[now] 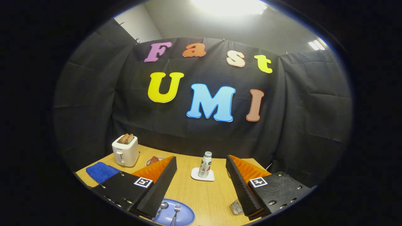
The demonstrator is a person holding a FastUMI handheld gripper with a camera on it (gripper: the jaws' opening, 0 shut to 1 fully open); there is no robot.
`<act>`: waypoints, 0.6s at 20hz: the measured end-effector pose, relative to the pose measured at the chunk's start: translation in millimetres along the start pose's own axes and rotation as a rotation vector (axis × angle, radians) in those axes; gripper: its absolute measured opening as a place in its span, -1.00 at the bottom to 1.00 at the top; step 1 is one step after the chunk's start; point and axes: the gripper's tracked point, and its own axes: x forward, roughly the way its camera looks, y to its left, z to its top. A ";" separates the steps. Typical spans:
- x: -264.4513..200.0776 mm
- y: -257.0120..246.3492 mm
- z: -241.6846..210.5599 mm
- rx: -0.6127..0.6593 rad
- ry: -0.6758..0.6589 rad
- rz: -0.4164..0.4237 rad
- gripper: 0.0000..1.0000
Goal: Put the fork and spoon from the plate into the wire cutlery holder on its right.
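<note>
A blue plate (183, 216) lies on the wooden table close below my left finger. On it rest a spoon (163, 206) and a fork (176, 209), side by side with their heads pointing away. The wire cutlery holder (236, 207) peeks out beside my right finger, mostly hidden by it. My gripper (201, 182) hovers above the table, open wide, with nothing between its fingers.
A white toaster (125, 150) with toast stands at the back left, a folded blue cloth (101, 172) in front of it. A small plate with food (154, 160) sits behind my left finger. A small bottle (205, 165) on a white coaster (202, 174) stands ahead between the fingers.
</note>
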 end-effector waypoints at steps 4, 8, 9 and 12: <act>-3.4 5.6 -11.5 -0.013 0.035 0.012 0.93; -5.3 10.9 -15.8 0.004 0.043 0.014 0.93; -5.8 14.0 -20.2 0.012 0.053 0.017 0.93; -4.3 23.1 -32.2 0.022 0.099 0.038 0.93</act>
